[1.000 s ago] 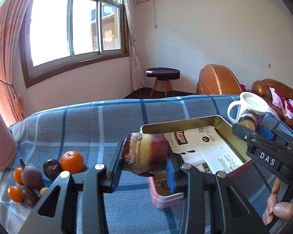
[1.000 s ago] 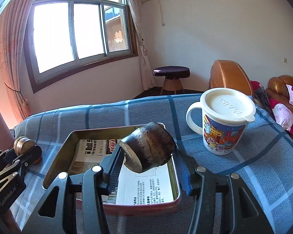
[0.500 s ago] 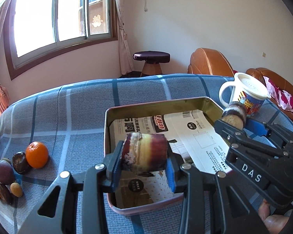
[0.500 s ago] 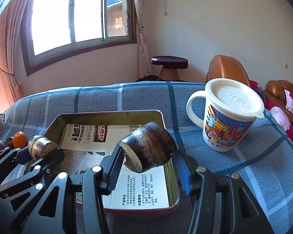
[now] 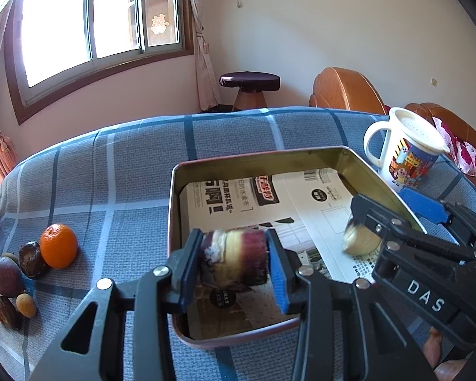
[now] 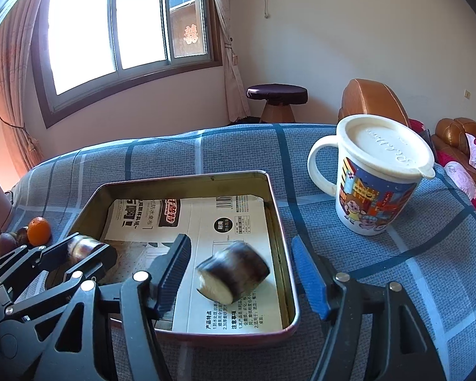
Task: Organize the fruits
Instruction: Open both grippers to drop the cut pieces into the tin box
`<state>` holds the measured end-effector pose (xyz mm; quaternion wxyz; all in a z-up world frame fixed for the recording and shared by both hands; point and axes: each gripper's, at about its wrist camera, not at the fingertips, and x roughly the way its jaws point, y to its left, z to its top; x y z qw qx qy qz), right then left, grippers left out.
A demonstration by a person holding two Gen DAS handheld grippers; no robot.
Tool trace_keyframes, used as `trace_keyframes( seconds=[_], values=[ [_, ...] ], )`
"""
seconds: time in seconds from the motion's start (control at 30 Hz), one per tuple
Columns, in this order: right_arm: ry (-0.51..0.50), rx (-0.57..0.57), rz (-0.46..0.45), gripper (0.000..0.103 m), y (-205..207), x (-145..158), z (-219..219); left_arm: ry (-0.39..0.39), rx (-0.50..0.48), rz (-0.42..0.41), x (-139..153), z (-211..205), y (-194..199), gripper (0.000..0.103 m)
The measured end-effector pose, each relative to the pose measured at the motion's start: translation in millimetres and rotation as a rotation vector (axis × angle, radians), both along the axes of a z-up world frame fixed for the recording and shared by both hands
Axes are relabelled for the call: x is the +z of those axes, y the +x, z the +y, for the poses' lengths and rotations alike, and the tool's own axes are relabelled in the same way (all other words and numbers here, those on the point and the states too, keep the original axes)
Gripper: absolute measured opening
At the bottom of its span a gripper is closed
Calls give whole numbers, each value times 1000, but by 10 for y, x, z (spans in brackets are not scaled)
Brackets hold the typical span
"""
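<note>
Item: metal tray (image 6: 282,222), paper-lined, resting on a counter (image 6: 238,149) draped in blue plaid cloth. Item: sugarcane segment, dark-skinned (image 6: 233,276), blurred, lying or landing on the paper lining between the spread fingers of the right gripper (image 6: 241,273), which stands wide and grips nothing. Item: second sugarcane segment, purple and yellow banded (image 5: 233,262), clamped end to end between the blue pads of the left gripper (image 5: 233,270), poised over the tray's near-left portion; whether it touches the lining cannot be told. Item: loose fruit cluster on the cloth, well apart to the left of the tray: orange (image 5: 58,246), dark round fruits (image 5: 31,258), smaller orange and tan pieces beside them. Item: lidded cartoon mug (image 6: 377,184), near the tray's right side, not part of the sort. Handling notes, by judgement: cane segments look stiff, dense and fairly weighty for their bulk; the waxy rind may slip and the round form will roll on smooth paper, so hold across the flat cut ends or firmly mid-barrel and set down low. The round fruits appear softer-skinned; a light hold across the widest part seems best.
</note>
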<state>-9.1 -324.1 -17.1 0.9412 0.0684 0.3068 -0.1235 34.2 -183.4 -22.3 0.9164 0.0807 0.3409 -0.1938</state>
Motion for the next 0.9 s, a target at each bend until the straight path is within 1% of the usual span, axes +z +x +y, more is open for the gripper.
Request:
trace_keyframes(
  seconds=[0.03,0.1,0.17,0.2,0.23,0.27,0.33,0.37,0.43,0.53,0.63,0.7,0.73,0.77,0.8,0.9],
  values=[
    [-8,-1,-9,71,-5,-4,3,4,2,-6,-3,-14,1,45],
    [-17,-5,-29,71,-19,3,1,9,9,-14,4,-13,-10,52],
    [-23,-14,-57,72,-55,17,-2,1,1,-26,18,-5,-32,65],
    [-25,-17,-73,72,-74,34,-4,-3,-3,-41,36,-4,-64,68],
    [-25,-22,-86,72,-90,44,-9,-2,-3,-65,61,-5,-109,77],
    [-25,-27,-97,72,-107,51,-12,8,11,-99,89,-6,-161,92],
    [-16,-36,-117,72,-130,71,-37,24,31,-176,152,2,-269,103],
    [-9,-40,-129,72,-140,83,-51,22,26,-208,188,11,-316,103],
    [-1,-47,-154,72,-171,94,-68,14,20,-233,247,32,-359,103],
    [-10,-61,-194,72,-219,112,-75,-12,37,-225,277,106,-351,103],
    [-18,-90,-257,72,-312,186,-64,-10,65,-216,255,188,-303,103],
    [-35,-115,-309,73,-396,236,-61,-1,91,-225,250,242,-287,103],
    [-48,-131,-331,77,-430,252,-59,4,98,-233,253,268,-284,103],
    [-61,-151,-350,86,-459,260,-58,7,104,-241,247,284,-279,103],
    [-73,-169,-368,89,-485,261,-54,10,110,-250,251,304,-279,103],
    [-78,-188,-408,89,-550,252,-38,10,124,-262,248,362,-273,103]
  ],
)
